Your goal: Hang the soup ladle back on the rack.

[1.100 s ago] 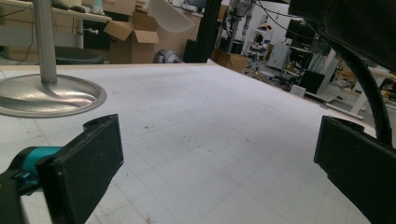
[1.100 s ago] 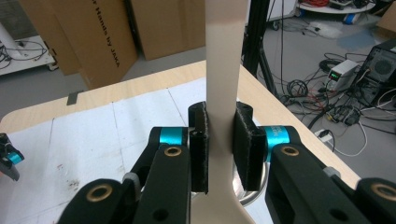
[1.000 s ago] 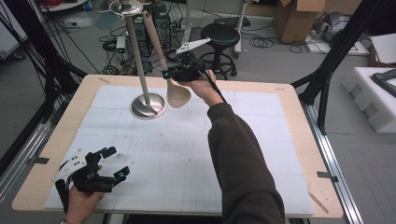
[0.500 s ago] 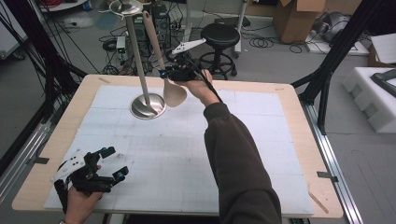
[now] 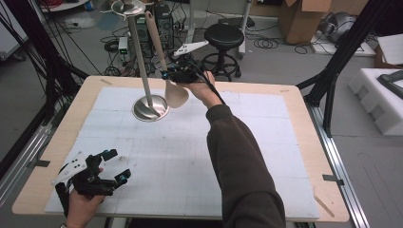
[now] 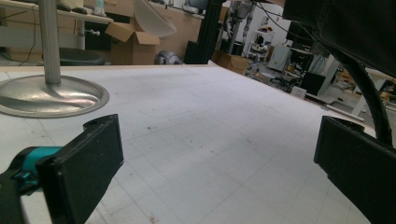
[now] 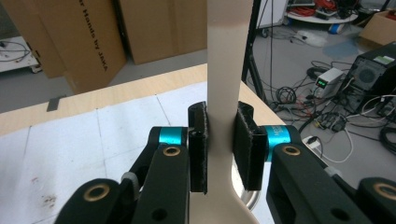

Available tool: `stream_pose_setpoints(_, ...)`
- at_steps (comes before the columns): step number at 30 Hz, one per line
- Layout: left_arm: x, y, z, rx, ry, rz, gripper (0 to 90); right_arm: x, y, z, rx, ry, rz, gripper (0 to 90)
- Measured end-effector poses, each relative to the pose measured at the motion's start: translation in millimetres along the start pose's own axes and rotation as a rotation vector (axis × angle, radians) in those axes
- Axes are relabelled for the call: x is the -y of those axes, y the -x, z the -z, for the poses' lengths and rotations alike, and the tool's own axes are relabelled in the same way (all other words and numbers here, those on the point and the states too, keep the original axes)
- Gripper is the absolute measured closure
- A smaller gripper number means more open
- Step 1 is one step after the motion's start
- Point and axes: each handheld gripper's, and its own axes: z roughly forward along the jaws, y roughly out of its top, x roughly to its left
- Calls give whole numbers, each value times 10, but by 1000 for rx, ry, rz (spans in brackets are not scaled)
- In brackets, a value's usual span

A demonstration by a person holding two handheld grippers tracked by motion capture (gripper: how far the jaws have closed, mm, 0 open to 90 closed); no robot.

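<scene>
A pale beige spoon (image 5: 177, 94) hangs bowl-down over the far side of the white gridded mat (image 5: 190, 156), its long handle (image 7: 226, 56) rising and leaning left. My right gripper (image 5: 170, 75) is shut on that handle just above the bowl, and in the right gripper view the pads (image 7: 244, 140) press it from both sides. Just left of the spoon stands a metal stand with a round base (image 5: 150, 108) and a tall pole (image 5: 140, 57). My left gripper (image 5: 119, 165) rests near the table's front left corner, open (image 6: 219, 168), nothing between its jaws.
A black stool (image 5: 223, 38), computer boxes and cables sit on the floor behind the table. Black frame posts (image 5: 332, 71) flank the table. White foam blocks (image 5: 380, 95) lie to the right. The person's sleeve (image 5: 237, 161) crosses the middle of the mat.
The right hand has drifted slightly left with the spoon, bringing its bowl closer to the stand's base. The left gripper has barely moved.
</scene>
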Motion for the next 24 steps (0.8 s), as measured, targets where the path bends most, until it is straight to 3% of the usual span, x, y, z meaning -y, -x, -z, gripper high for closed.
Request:
stream_pose_setpoints(3, 0, -1, 1, 1, 0, -1, 18, 0, -21, 4, -5, -8, -21, 618)
stream_pose_setpoints(12, -12, 23, 8, 9, 14, 7, 18, -44, -118, 62, -39, 14, 19, 404)
stream_pose_setpoints(15, -10, 24, 11, 5, 18, 9, 18, -64, -155, 119, -37, 20, 35, 317)
stream_pose_setpoints(19, -11, 21, 17, 4, 19, 12, 18, -59, -167, 221, -38, 40, 20, 174)
stream_pose_setpoints(24, -10, 14, 6, 3, 19, 14, 18, -2, -179, 344, -45, 46, 17, 81)
